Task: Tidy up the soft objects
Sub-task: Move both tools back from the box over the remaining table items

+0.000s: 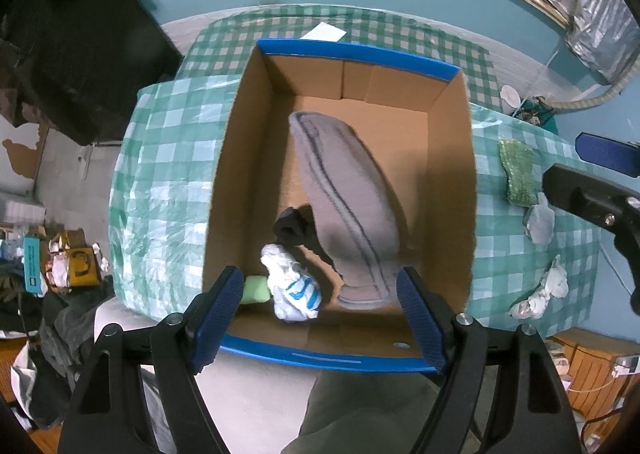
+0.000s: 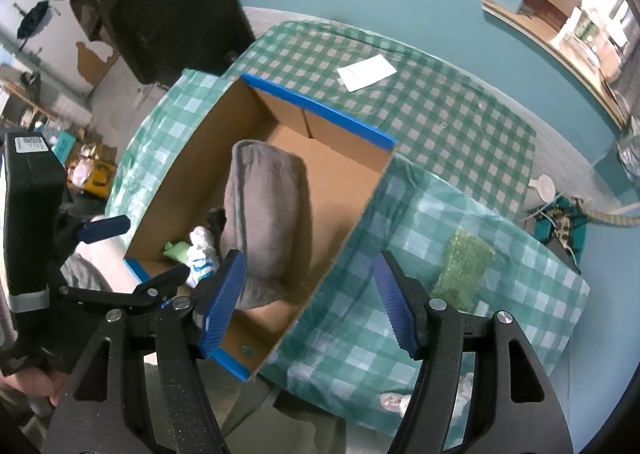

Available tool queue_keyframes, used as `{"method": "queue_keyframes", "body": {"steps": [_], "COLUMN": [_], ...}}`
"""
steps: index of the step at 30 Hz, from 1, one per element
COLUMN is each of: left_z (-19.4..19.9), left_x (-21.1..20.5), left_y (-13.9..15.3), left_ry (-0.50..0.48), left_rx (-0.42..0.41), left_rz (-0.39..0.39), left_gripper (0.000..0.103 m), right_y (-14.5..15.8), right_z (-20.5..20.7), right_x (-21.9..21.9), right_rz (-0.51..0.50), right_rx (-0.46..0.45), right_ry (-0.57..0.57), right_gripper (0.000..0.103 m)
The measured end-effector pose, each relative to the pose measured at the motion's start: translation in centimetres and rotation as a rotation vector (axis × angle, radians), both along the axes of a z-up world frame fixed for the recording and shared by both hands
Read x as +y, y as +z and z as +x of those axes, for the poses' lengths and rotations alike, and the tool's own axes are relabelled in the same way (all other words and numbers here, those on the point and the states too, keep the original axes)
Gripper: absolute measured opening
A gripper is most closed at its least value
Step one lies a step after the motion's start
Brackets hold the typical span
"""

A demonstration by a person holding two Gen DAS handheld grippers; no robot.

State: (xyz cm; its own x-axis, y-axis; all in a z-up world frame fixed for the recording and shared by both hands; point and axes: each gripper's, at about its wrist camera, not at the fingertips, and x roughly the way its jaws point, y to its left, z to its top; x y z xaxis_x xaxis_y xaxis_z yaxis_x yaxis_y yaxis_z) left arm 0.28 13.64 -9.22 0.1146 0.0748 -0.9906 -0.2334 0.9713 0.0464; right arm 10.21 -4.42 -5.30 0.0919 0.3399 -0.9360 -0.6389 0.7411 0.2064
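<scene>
Left wrist view: the left gripper [image 1: 320, 318] hangs wide and empty over the cardboard box [image 1: 470, 189], where a grey towel [image 1: 348, 189], black cloth [image 1: 292, 228] and white sock [image 1: 292, 294] lie.

Right wrist view: the right gripper [image 2: 310, 302] is spread, empty, above the box edge; a green sponge [image 2: 464, 268] rests on the checkered surface [image 2: 420, 125].

No legible text anywhere.

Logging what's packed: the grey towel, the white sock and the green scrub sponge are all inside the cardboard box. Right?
Not quite. The green scrub sponge lies outside the cardboard box, on the checked tablecloth, as the right wrist view shows. The grey towel and white sock are inside.
</scene>
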Motion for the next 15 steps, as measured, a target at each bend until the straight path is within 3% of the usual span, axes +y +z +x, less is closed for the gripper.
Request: {"method": "queue_keyframes", "body": {"steps": [15], "left_z": [0.9], "left_x": [-4.2], "left_y": [0.7], "left_ry": [-0.079], "left_rx": [-0.007], "left_rz": [-0.007], "left_gripper": [0.08], "right_y": [-0.6], "right_z": [0.4], "right_x": [-7.3], "right_rz": [-0.051], "right_rx": [0.005], "right_ry": [-0.112], "right_gripper": [0.068]}}
